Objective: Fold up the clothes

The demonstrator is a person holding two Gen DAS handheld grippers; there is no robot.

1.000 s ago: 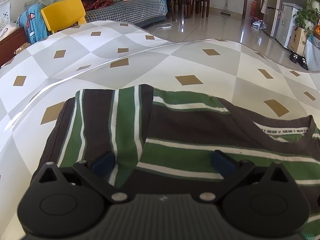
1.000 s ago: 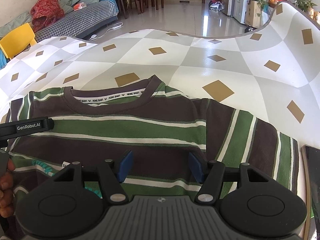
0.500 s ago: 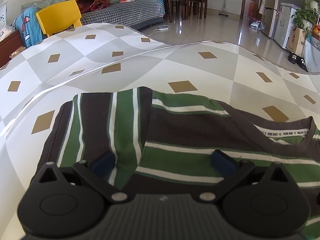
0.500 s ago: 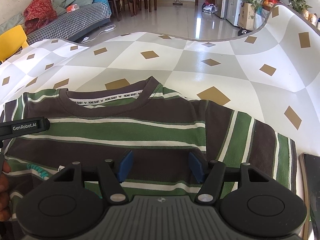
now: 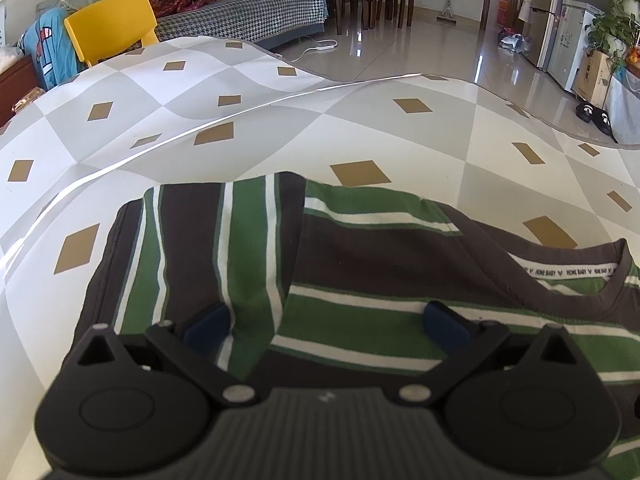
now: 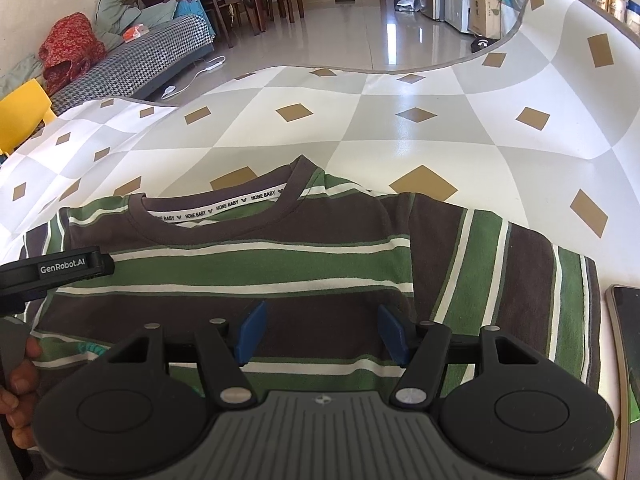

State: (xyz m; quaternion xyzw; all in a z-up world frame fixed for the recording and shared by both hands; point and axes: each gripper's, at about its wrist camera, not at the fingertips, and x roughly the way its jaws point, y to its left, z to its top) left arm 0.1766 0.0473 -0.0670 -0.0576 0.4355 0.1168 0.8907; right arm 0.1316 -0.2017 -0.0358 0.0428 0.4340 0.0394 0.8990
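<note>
A striped knit T-shirt, brown, green and white, is spread flat on a glossy diamond-patterned mat, filling the lower frame. The left gripper and right gripper are held wide apart above it, blue pads empty.

A slight roll of the right gripper is registered in its own view. The striped shirt is now seen a little lower and more tilted, with its collar brought nearer the blue pads. The yellow chair and the red bundle, beyond the shirt's left side, are lowered with it. The teal print near the shirt's hem is now mostly covered by the gripper body. A little more of the hand at the shirt's near left corner is exposed. In the left wrist view, the yellow chair beyond the shirt is carried only slightly leftward.
</note>
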